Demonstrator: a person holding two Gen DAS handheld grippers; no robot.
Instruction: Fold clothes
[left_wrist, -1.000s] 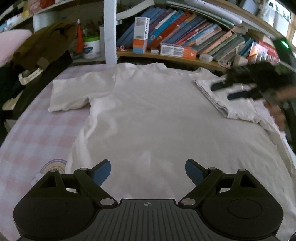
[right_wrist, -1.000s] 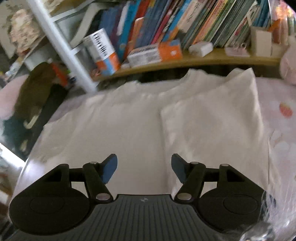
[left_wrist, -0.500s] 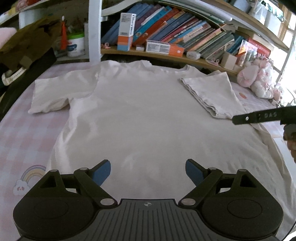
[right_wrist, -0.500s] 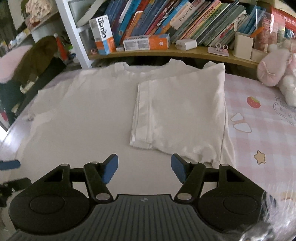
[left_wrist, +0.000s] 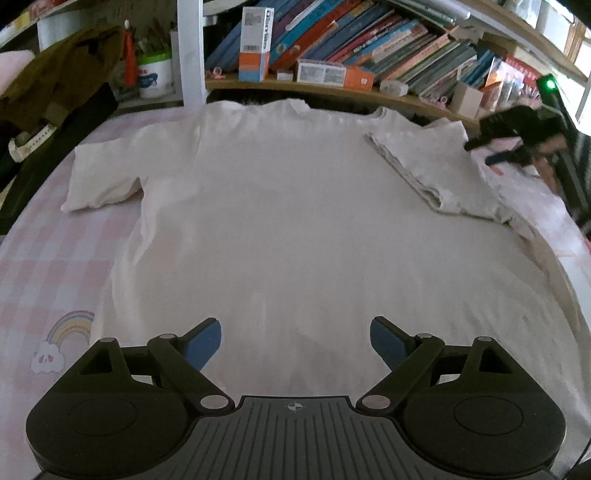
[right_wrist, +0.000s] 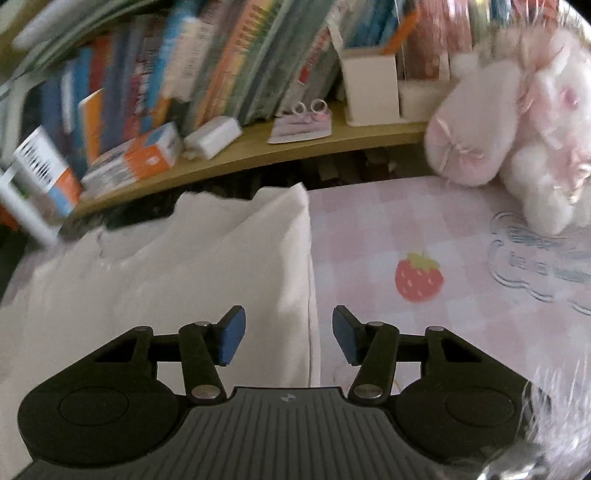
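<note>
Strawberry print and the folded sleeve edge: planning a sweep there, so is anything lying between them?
Nothing. In the right wrist view only bare pink checked sheet separates the strawberry print from the folded sleeve edge.

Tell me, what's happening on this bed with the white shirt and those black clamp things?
A person is folding a white T-shirt spread on a pink checked sheet, holding a gripper in each hand. One sleeve is already folded in over the body; the other sleeve lies out flat. The left gripper hovers open above the hem. The right gripper, also open, sits over the folded edge, gripping nothing.
</note>
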